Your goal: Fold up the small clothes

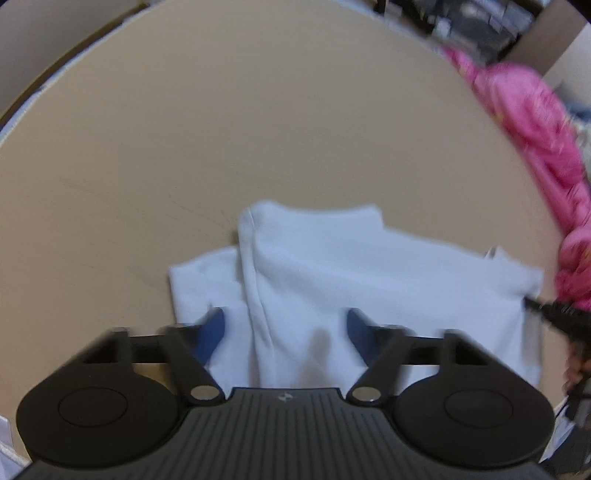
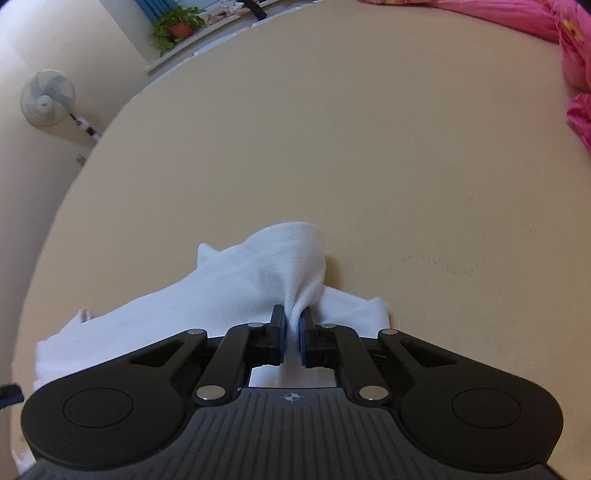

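Right claw (image 2: 293,325) pinches the white cloth (image 2: 258,273); left claw (image 1: 284,325) spread above it. Pink bedding (image 1: 535,140) lies well right; cloth runs sideways across the table (image 1: 258,110).

Garment (image 1: 332,280) lies on table (image 1: 221,129) — bedding (image 1: 532,122) at its right edge.

My left-hand camera rides on its tongs, looking steeply down and close over the beige tabletop (image 1: 221,129). My right-hand camera also looks down along its fingers, facing the far wall. Both views share the crumpled white cloth garment (image 1: 369,266) (image 2: 266,266) and the pink flowered bedding (image 1: 532,122) (image 2: 569,29).
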Available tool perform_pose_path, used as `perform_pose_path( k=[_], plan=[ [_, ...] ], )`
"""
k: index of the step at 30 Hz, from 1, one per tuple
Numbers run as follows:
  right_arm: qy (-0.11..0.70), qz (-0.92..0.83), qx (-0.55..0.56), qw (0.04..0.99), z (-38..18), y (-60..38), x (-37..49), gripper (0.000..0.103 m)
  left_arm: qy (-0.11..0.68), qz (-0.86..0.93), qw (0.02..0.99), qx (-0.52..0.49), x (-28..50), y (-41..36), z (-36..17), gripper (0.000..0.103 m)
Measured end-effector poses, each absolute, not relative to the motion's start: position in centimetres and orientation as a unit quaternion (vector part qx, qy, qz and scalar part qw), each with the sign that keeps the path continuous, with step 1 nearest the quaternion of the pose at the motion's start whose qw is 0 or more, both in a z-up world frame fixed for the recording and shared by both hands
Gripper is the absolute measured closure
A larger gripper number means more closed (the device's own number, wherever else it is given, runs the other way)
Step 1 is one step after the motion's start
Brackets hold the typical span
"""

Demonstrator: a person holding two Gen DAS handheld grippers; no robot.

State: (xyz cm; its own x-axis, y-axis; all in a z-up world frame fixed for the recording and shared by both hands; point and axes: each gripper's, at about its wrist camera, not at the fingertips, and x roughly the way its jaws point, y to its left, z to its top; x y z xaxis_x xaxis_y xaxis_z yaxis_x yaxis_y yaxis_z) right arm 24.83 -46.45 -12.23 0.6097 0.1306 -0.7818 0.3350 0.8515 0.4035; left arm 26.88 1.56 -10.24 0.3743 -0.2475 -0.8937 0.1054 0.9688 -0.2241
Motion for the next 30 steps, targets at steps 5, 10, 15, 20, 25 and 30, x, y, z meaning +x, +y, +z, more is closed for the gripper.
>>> perform_pose_path(
  k=[5,10,15,20,25,30],
  plan=[
    [0.413,-0.032,0.236,0.879,-9.9,-44.4,24.6,0.096,0.541,-0.066,0.835,-0.079,25.5,2.6,-9.3,0.101],
    [0.377,0.009,0.216,0.901,-7.5,-44.2,24.9,0.096,0.538,-0.044,0.839,-0.069,25.1,3.5,-10.1,0.1],
    [0.452,-0.09,0.203,0.864,-11.6,-45.3,27.2,0.06,0.541,-0.042,0.836,-0.079,25.1,2.6,-10.6,0.076],
    [0.412,-0.088,0.276,0.864,-9.2,-47.4,20.5,0.052,0.49,-0.073,0.867,-0.052,20.1,2.5,-7.3,0.019],
    [0.438,-0.021,0.278,0.855,-8.6,-45.0,12.4,0.052,0.529,-0.1,0.842,-0.037,16.3,2.5,-9.0,0.019],
    [0.467,-0.011,0.16,0.869,-9.7,-41.2,10.2,0.099,0.582,-0.082,0.809,-0.004,14.6,1.9,-12.0,0.093]
  ],
)
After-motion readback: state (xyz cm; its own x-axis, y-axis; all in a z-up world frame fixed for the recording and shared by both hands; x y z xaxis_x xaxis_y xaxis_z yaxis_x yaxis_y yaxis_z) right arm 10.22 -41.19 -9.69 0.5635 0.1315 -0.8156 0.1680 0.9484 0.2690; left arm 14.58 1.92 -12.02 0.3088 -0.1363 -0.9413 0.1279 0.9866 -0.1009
